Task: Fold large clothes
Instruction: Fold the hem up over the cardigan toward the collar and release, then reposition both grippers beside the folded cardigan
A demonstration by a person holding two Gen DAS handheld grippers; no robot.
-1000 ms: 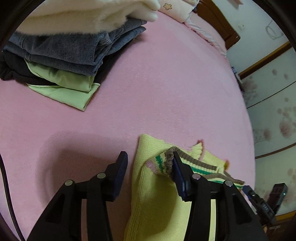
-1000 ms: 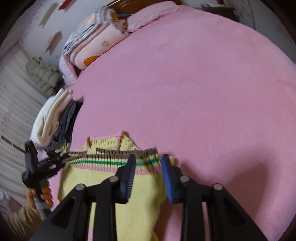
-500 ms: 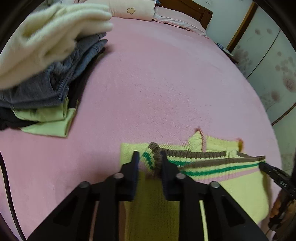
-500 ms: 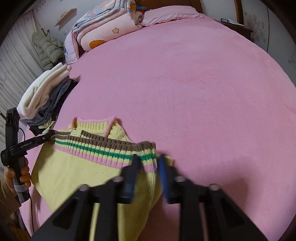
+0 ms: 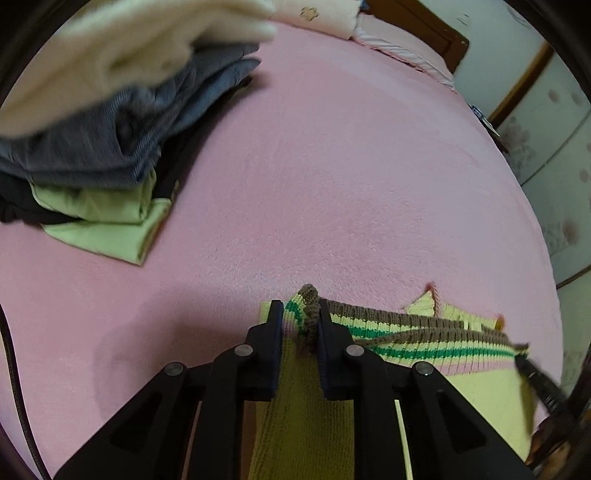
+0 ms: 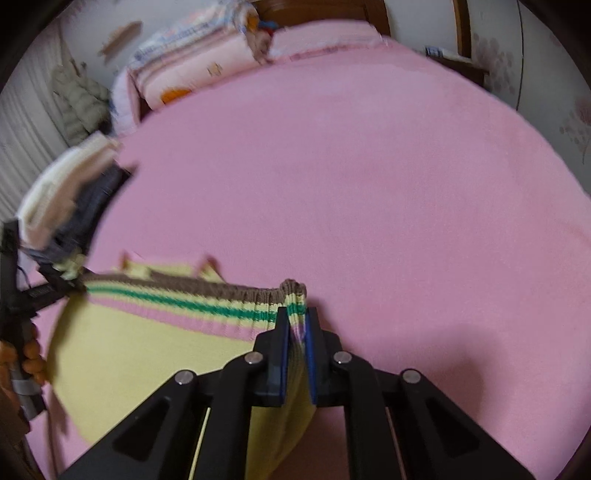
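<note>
A pink blanket (image 5: 332,166) is covering the bed, with folded bedding (image 6: 192,70) lying against the wooden headboard (image 5: 417,22). At the left, a pile of folded clothes (image 5: 110,122), cream on top, then grey-blue, black and light green, is sitting well apart from the yellow sweater (image 6: 140,354). The left gripper (image 5: 300,325) is clamping its fingers on one corner of the sweater's striped hem (image 5: 424,339), which is stretching taut across to the right gripper (image 6: 297,325), whose fingers are pinching the other corner. The sweater's body is hanging below the hem, just above the blanket near the bed's edge.
</note>
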